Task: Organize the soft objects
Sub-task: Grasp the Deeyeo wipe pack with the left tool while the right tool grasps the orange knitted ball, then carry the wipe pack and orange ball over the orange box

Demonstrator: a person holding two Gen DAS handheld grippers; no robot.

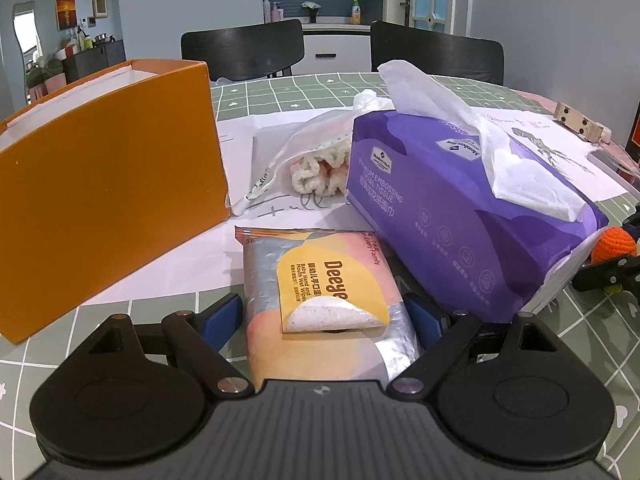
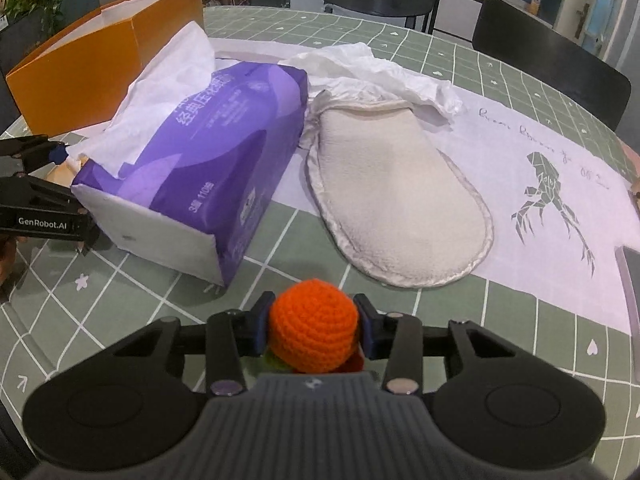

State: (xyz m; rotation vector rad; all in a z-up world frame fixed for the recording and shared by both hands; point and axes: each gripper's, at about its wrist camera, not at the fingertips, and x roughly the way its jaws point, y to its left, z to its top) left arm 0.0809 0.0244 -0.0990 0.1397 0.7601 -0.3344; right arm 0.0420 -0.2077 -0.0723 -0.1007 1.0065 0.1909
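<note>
Orange crochet ball + wipes pack, 1 per claw

Right gripper (image 2: pixel 314 322) is clamped on 1 orange crochet ball (image 2: pixel 313 326), pads touching both sides. Ahead-left of it: 1 purple tissue pack (image 2: pixel 208 152); ahead-right, 1 cream slipper (image 2: pixel 396 196) w/ crumpled white plastic (image 2: pixel 384 68) behind. Left gripper (image 1: pixel 326 314) has both fingers around 1 wet wipes pack (image 1: pixel 320 296), which lies on the table; firm grip or not, can't tell. Ahead-left of that claw: 1 orange box (image 1: pixel 108 184); straight ahead, 1 bagged knit item (image 1: pixel 316 168).
</note>
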